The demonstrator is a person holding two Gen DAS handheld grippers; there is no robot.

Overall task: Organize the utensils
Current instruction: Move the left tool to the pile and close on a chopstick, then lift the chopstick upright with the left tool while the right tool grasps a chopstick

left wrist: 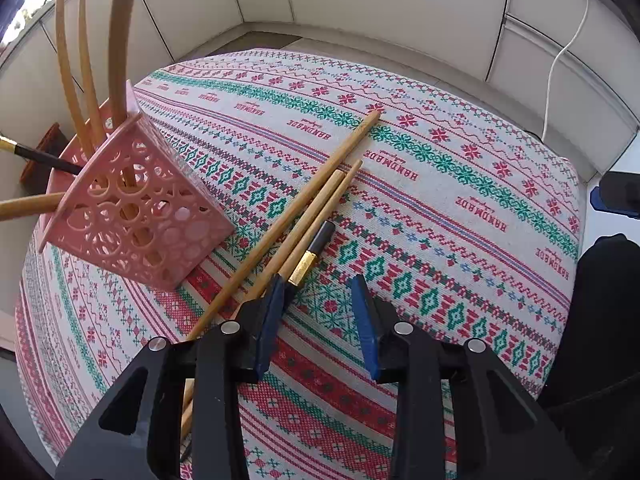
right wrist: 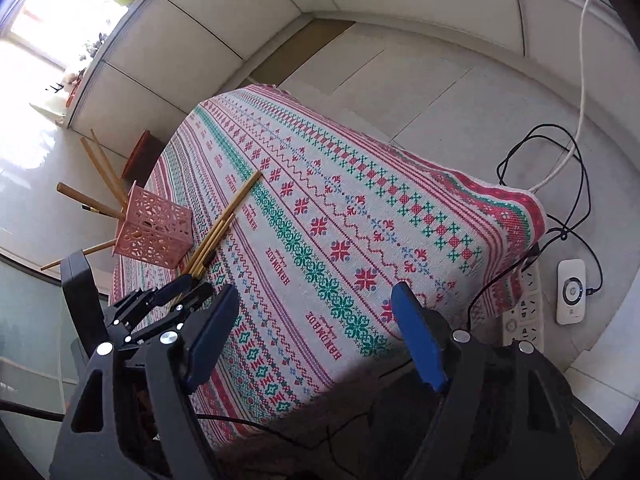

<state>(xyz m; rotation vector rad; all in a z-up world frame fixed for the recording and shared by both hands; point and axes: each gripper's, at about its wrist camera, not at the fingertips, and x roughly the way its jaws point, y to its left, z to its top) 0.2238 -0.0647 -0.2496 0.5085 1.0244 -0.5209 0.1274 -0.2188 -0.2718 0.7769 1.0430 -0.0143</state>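
Currently:
Stowed: several wooden utensils in pink perforated plastic basket (left wrist: pixel 136 216).
Remaining: loose wooden chopsticks (left wrist: pixel 304 204) on counter (left wrist: pixel 440 216).
Left gripper (left wrist: pixel 320 300): spread, beside chopsticks, empty.
Right gripper (right wrist: pixel 316 320): spread wide, empty.

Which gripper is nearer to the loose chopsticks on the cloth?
Left. The left gripper is right at the chopsticks; the right gripper hangs off to their side, empty.

Tablecloth (left wrist: pixel 420 208): cream ground, woven bands of red, green and blue cross-stitch motifs, red lettering. Holder (left wrist: pixel 132 216): pink, pierced with circle pattern. Chopsticks (left wrist: pixel 316 184): tan bamboo; one (left wrist: pixel 316 246) black with gold band. Gripper pads (left wrist: pixel 368 324) were blue on black frames. Floor cables (right wrist: pixel 560 184): one white, others black.
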